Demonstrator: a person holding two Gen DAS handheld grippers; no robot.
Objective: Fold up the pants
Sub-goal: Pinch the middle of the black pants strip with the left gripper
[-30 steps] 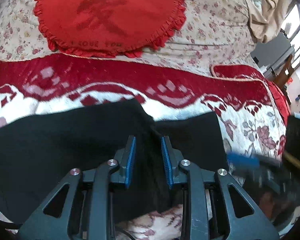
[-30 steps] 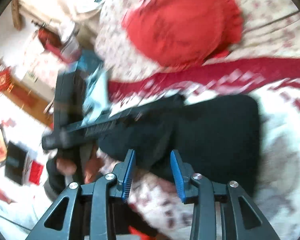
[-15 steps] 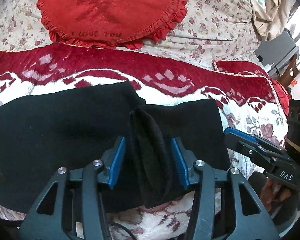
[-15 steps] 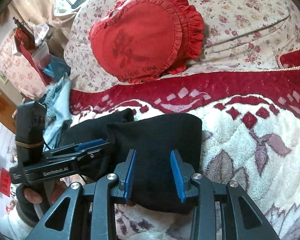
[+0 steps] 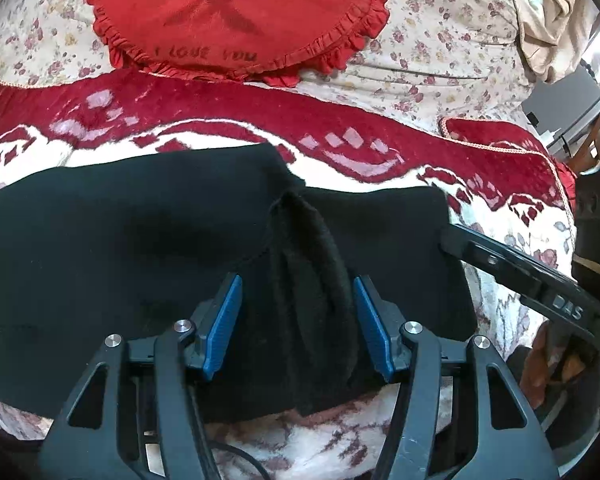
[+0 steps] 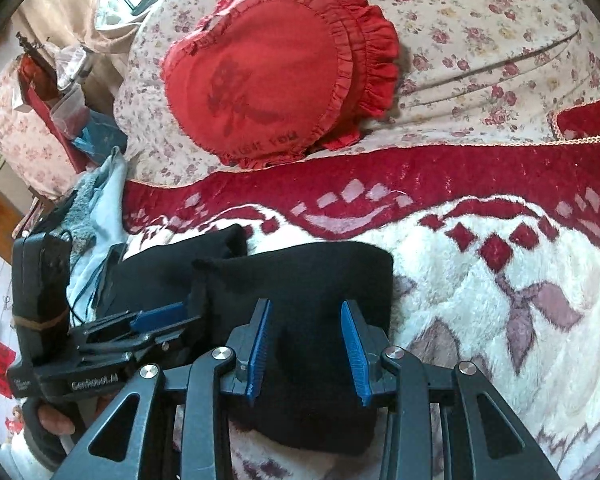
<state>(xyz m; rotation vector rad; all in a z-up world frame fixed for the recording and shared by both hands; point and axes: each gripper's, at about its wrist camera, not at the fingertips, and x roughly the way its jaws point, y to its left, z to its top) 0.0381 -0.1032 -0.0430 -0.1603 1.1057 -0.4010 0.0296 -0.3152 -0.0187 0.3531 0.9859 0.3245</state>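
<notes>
Black pants [image 5: 120, 240] lie folded across the red-and-white blanket [image 5: 220, 136]. My left gripper [image 5: 298, 320] is down on them with its jaws opening. A raised ridge of black fabric [image 5: 312, 280] stands between the blue pads, which do not press on it. My right gripper [image 6: 304, 344] hovers open over the folded right end of the pants [image 6: 300, 272], nothing pinched. Each gripper shows in the other's view: the right gripper [image 5: 460, 246] at the pants' right edge, the left gripper [image 6: 156, 326] at the left.
A round red frilled cushion [image 5: 236, 12] rests on the floral sheet [image 5: 440, 40] behind the blanket. Light blue cloth [image 6: 100, 200] and clutter sit off the bed's left side. A hand [image 6: 52, 420] holds the left gripper's handle.
The left jaws have spread apart and let go of the pinched fold, which stays as a ridge. The right gripper has swung in and settled over the pants' right end.
</notes>
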